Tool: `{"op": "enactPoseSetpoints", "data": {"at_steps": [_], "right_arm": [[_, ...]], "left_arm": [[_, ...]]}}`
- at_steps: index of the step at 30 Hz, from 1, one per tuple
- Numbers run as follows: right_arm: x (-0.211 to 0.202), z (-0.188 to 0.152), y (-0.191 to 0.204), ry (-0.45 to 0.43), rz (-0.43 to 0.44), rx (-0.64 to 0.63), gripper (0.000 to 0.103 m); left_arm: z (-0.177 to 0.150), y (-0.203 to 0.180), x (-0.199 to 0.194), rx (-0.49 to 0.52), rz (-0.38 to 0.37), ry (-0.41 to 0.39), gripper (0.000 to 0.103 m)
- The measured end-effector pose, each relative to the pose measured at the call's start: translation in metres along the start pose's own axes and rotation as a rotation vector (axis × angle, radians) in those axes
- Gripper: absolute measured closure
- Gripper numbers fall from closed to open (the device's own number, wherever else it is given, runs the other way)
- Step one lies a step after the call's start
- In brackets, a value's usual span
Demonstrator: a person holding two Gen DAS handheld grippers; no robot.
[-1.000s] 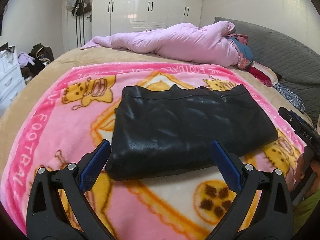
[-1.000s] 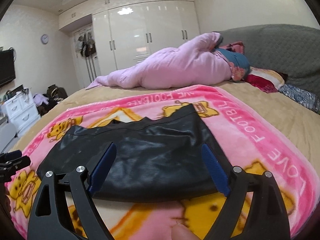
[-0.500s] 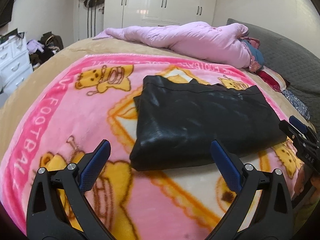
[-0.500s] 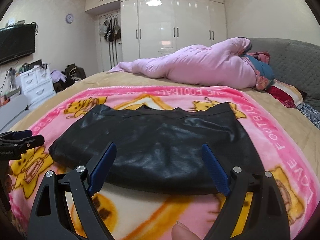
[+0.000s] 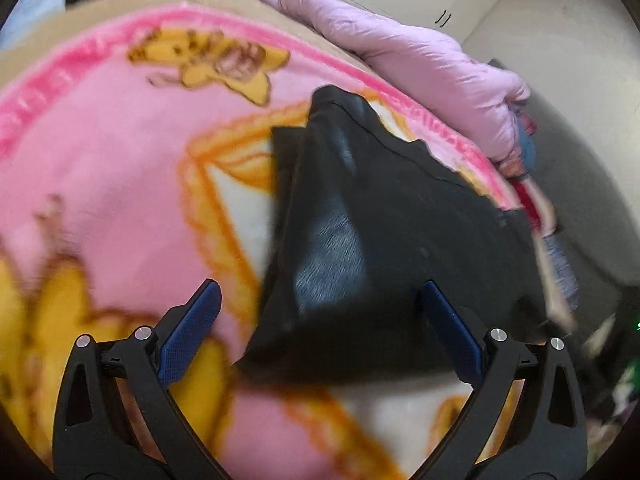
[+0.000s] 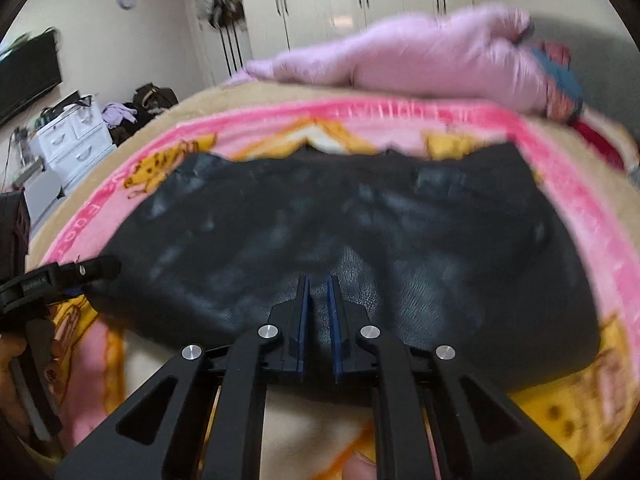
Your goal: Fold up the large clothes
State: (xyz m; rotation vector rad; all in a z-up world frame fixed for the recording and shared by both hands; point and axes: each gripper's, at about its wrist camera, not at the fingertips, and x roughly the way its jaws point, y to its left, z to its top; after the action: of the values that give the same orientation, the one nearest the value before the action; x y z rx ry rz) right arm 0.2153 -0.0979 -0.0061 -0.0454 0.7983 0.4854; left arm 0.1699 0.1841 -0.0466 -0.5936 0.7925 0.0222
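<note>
While the right gripper (image 6: 318,280) pinches the folded, glossy black garment (image 6: 360,232), left fingers (image 5: 192,328) gape empty.

1. Left wrist view looks down past its fingers (image 5: 448,332), close over the garment (image 5: 380,240), tilted.
2. Right wrist view faces the wardrobe (image 6: 360,0), equally close.
3. Both share garment, blanket (image 6: 560,184).

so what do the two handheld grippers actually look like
Both the left gripper and the right gripper are matte black plastic with triangular cut-outs, silver round pivot bolts, and textured blue pads lining their fingers.
</note>
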Motion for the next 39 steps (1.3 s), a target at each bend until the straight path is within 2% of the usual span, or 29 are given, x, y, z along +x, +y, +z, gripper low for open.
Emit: {"op": "enactPoseSetpoints", "data": {"at_steps": [5, 8, 9, 10, 11, 13, 17, 19, 21, 25, 27, 29, 30, 31, 32, 36, 39], "right_arm": [[0.020, -0.009, -0.005, 0.071, 0.015, 0.004, 0.094], [0.028, -0.012, -0.005, 0.095, 0.007, -0.002, 0.094], [0.030, -0.013, -0.007, 0.100, 0.015, 0.007, 0.094], [0.032, -0.013, -0.010, 0.103, 0.026, 0.023, 0.094], [0.034, -0.014, -0.014, 0.108, 0.042, 0.044, 0.094], [0.035, -0.013, -0.017, 0.112, 0.059, 0.060, 0.094], [0.025, 0.000, -0.016, 0.147, 0.070, 0.054, 0.092], [0.014, 0.017, -0.019, 0.105, 0.141, 0.086, 0.092], [0.012, 0.037, -0.020, 0.053, 0.115, 0.079, 0.092], [0.036, 0.076, -0.027, 0.034, 0.060, 0.089, 0.093], [0.056, 0.090, -0.035, 0.047, 0.073, 0.121, 0.094], [0.082, 0.095, -0.039, 0.101, 0.088, 0.145, 0.094], [0.105, 0.094, -0.043, 0.186, 0.083, 0.155, 0.095], [0.121, 0.089, -0.046, 0.234, 0.081, 0.169, 0.097], [0.129, 0.087, -0.049, 0.240, 0.084, 0.175, 0.098], [0.116, 0.090, -0.049, 0.249, 0.087, 0.162, 0.098], [0.062, 0.089, -0.059, 0.183, 0.197, 0.175, 0.095]], "left_arm": [[0.007, 0.008, 0.022, -0.063, -0.060, 0.017, 0.008], [0.010, 0.001, 0.030, -0.038, -0.057, 0.015, 0.009], [0.010, -0.001, 0.031, -0.033, -0.063, 0.015, 0.016], [0.011, -0.002, 0.032, -0.033, -0.078, 0.013, 0.036], [0.013, -0.004, 0.034, -0.036, -0.091, 0.007, 0.038], [0.014, -0.009, 0.031, -0.012, -0.087, -0.009, 0.052], [0.016, -0.023, 0.015, 0.068, -0.087, -0.056, 0.062], [0.018, -0.030, 0.006, 0.095, -0.100, -0.076, 0.067], [0.019, -0.043, -0.006, 0.142, -0.104, -0.115, 0.071], [0.020, -0.059, -0.020, 0.197, -0.112, -0.153, 0.073], [0.021, -0.064, -0.025, 0.206, -0.125, -0.157, 0.074], [0.022, -0.068, -0.028, 0.215, -0.133, -0.160, 0.074], [0.022, -0.070, -0.028, 0.219, -0.134, -0.161, 0.075], [0.023, -0.072, -0.028, 0.222, -0.137, -0.161, 0.076], [0.023, -0.075, -0.026, 0.225, -0.139, -0.152, 0.076], [0.025, -0.089, -0.029, 0.242, -0.140, -0.160, 0.076], [0.027, -0.101, -0.036, 0.270, -0.154, -0.169, 0.076]]}}
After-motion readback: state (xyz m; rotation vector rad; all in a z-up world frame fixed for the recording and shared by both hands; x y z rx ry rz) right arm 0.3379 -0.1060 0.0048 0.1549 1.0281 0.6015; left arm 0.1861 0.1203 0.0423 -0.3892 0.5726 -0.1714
